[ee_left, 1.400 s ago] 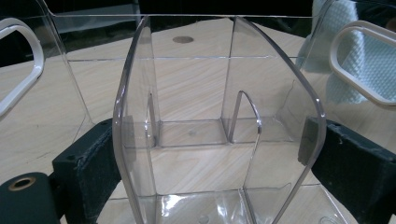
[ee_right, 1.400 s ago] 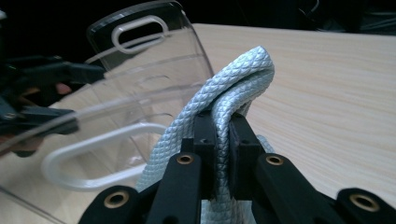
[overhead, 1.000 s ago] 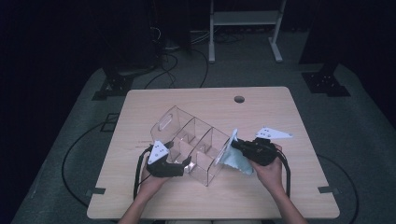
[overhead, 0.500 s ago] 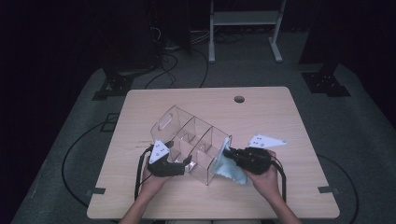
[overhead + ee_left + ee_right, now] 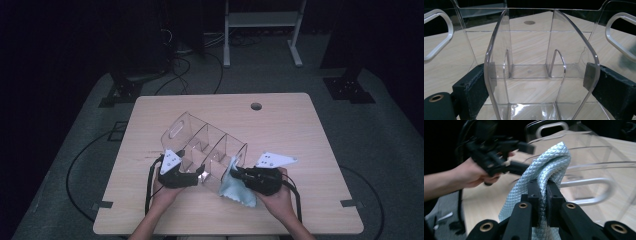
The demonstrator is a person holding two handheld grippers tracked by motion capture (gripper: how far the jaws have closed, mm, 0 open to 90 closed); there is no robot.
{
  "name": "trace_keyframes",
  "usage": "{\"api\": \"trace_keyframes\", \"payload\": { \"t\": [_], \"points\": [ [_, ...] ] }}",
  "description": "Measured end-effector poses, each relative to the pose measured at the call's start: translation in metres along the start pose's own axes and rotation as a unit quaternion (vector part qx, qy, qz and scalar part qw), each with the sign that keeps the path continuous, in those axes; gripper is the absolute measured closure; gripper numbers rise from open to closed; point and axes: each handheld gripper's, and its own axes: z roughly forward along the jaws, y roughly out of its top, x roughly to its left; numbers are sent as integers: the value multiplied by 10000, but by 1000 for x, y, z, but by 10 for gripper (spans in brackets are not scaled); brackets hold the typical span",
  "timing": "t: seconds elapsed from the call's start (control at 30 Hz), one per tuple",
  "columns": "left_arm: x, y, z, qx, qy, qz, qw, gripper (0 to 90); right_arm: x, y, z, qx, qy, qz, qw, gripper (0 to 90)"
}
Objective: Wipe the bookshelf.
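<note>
A clear plastic organizer [image 5: 200,142] with dividers and white-rimmed handles lies tilted on the wooden table [image 5: 300,125]. My left gripper [image 5: 197,176] grips its near side. In the left gripper view the two pads [image 5: 590,77] press from both sides on the organizer's curved wall [image 5: 529,45]. My right gripper [image 5: 236,172] is shut on a light blue quilted cloth [image 5: 237,190], held against the organizer's right end. In the right gripper view the cloth [image 5: 549,165] bunches over the shut jaws of the right gripper [image 5: 542,185]. Behind it are the organizer's handle [image 5: 584,182] and the left gripper [image 5: 496,152].
A small round hole [image 5: 256,106] sits near the table's far edge. Beyond the table is dark floor with cables [image 5: 185,65] and a white stand [image 5: 260,20]. Bare tabletop lies to the right of the organizer and behind it.
My right gripper has carried the cloth toward the near edge and slightly left, along the organizer's right end. The left gripper and the organizer have stayed put.
</note>
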Motion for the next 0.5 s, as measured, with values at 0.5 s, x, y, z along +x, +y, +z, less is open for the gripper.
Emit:
{"api": "trace_keyframes", "payload": {
  "t": [0.5],
  "points": [
    [0, 2, 4, 5, 215, -58, 9998, 78, 0, -3, 7, 27, -50, -36, 10000, 834]
  ]
}}
